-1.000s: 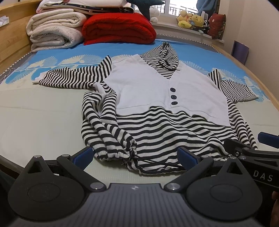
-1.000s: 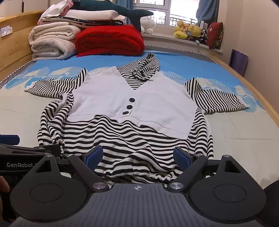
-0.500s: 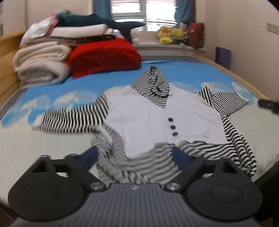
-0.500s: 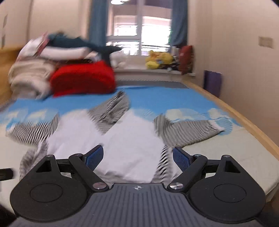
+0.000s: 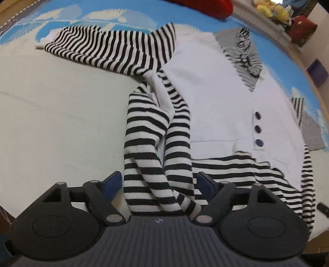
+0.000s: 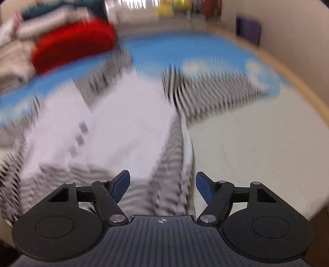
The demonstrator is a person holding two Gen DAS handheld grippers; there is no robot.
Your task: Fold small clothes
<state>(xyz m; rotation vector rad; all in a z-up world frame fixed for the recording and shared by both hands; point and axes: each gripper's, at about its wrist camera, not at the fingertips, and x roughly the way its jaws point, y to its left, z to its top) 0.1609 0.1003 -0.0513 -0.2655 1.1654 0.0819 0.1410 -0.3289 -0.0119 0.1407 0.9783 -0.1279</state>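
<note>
Left gripper [image 5: 157, 182] hovers with its jaws opening, the bunched striped side of the top [image 5: 222, 96] lying between the blue pads [image 5: 112, 182] without being pinched. Right gripper [image 6: 162, 184], jaws closing, hangs over the garment's other edge; the pads there stand clear of the cloth, though heavy blur hides the fine detail.

The striped hooded top with its white buttoned front lies spread face up on the bed [image 5: 51, 115], one sleeve [image 5: 107, 51] stretched out flat, the opposite sleeve [image 6: 218, 92] reaching toward the wooden rail [image 6: 296, 82]. A red blanket [image 6: 72, 45] and pale folded bedding [image 6: 12, 51] are stacked at the head of the bed, with soft toys [image 5: 271, 11] on the window ledge and a purple box [image 5: 316, 69] against the wall.

A second ago both tools sat low at the hem; each now looks from farther up a side of the top, and the right gripper no longer shows in the left view.
</note>
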